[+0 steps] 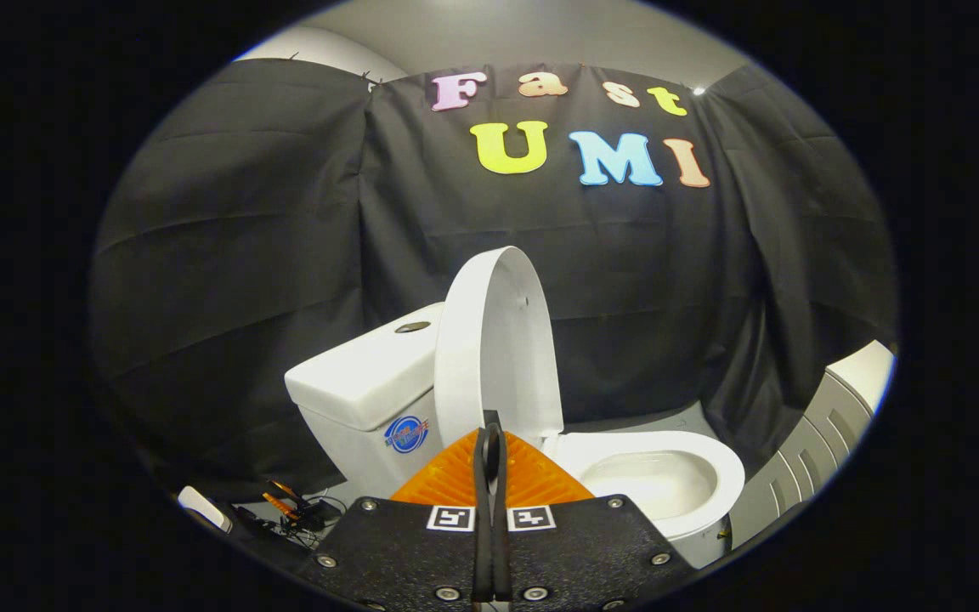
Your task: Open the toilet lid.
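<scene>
Gripper (489,442): orange fingers (447,480) were seen pressed together, nothing pinched between them, tips raised just in front of the toilet lid (494,340), at its lower edge; whether the tips touched the lid could not be told

Toilet lid: white, found already swung up, stood near upright and leaned back toward the cistern (366,382), which was set directly behind the lid

Seat and bowl (668,476): laid open to the right of the lid, bowl interior exposed

Cables and small items (294,510): noted on the floor left of the lid, below the cistern

Step in hand: judged to be the close of the opening, the lid being up

Next move: judged to call for a clean withdrawal from the lid without it being knocked forward, provided it was resting stably
</scene>
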### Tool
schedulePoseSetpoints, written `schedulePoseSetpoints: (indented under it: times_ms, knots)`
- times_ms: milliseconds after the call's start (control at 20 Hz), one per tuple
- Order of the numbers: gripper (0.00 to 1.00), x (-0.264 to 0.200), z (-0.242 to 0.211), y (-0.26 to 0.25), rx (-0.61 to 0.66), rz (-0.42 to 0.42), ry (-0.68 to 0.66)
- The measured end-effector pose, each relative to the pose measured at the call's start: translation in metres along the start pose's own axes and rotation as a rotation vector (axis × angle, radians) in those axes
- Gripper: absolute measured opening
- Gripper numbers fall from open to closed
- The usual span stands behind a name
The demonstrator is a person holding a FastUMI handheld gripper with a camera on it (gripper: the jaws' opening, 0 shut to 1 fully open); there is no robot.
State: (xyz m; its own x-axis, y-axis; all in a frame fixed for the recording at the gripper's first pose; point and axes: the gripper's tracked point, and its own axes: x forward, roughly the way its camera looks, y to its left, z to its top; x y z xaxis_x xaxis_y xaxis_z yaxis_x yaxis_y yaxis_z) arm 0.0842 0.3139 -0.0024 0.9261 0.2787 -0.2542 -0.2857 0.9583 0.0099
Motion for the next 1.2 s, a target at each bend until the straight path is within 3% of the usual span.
schedulePoseSetpoints:
  times_ms: [750, 850, 950, 1000, 1200]
  knots:
    - [0.00, 0.008, 0.007, 0.030, -0.106, 0.076, -0.018]
    - [0.01, 0.009, 0.003, 0.038, -0.082, 0.146, -0.004]
    - [0.22, 0.005, 0.002, 0.033, -0.088, 0.167, 0.012]
    - [0.27, 0.000, 0.008, 0.029, -0.099, 0.168, -0.004]
    - [0.97, -0.024, 0.017, 0.021, -0.105, 0.192, -0.065]
